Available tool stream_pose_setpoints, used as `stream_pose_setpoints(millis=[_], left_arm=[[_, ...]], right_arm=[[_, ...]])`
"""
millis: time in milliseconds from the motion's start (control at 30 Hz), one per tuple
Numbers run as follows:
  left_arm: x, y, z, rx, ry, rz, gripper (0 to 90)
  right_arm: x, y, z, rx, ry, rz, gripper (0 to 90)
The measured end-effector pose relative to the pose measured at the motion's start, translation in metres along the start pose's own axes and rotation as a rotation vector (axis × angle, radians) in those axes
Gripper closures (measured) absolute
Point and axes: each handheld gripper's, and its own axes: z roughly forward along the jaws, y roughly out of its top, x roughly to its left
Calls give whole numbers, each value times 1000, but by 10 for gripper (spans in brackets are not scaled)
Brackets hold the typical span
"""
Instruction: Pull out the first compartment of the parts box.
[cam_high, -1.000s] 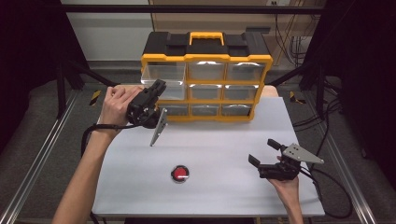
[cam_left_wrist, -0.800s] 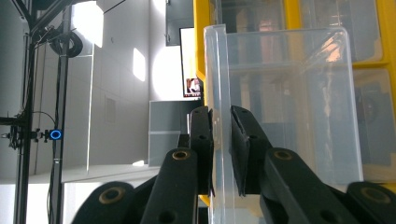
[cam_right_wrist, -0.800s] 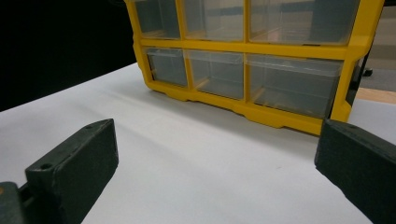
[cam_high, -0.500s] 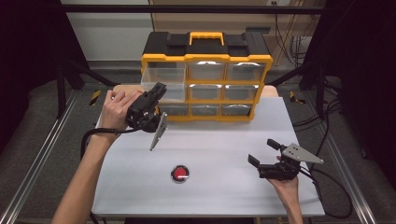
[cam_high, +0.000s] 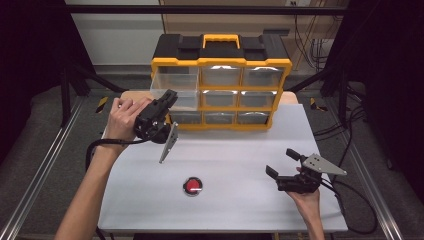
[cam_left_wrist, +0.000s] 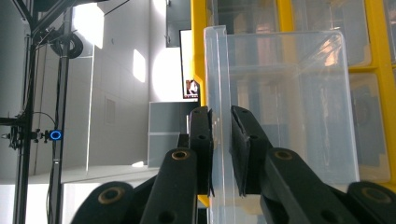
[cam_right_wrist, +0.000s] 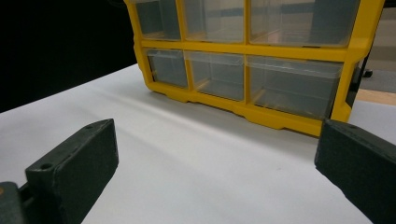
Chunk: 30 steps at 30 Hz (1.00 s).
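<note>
My left gripper (cam_left_wrist: 219, 154) is clenched on the front wall of the clear drawer (cam_left_wrist: 285, 102), one jaw on each side of the thin plastic; in the high view that drawer (cam_high: 175, 89) sits pulled partway out of the top-left slot of the yellow organizer (cam_high: 220, 85); my right gripper (cam_high: 286, 166) rests released, jaws wide apart, low over the white tabletop (cam_high: 235, 165), well apart from the organizer; a red button (cam_high: 192, 186) lies on the tabletop between my hands.
</note>
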Motion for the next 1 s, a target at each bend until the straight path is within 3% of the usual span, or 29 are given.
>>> stream_pose_setpoints(millis=[567, 800, 900, 1000], left_arm=[[-3, 1, -3, -3, -31, -25, 770], [4, 1, -5, -17, -63, -107, 712], [8, 3, -7, -18, -108, -187, 647], [12, 2, -8, -51, -132, -278, 615]], right_arm=[[0, 0, 1, 0, 2, 0, 4], [0, 0, 0, 0, 2, -1, 4], [1, 0, 0, -1, 1, 2, 3], [0, 0, 0, -3, 1, 1, 3]])
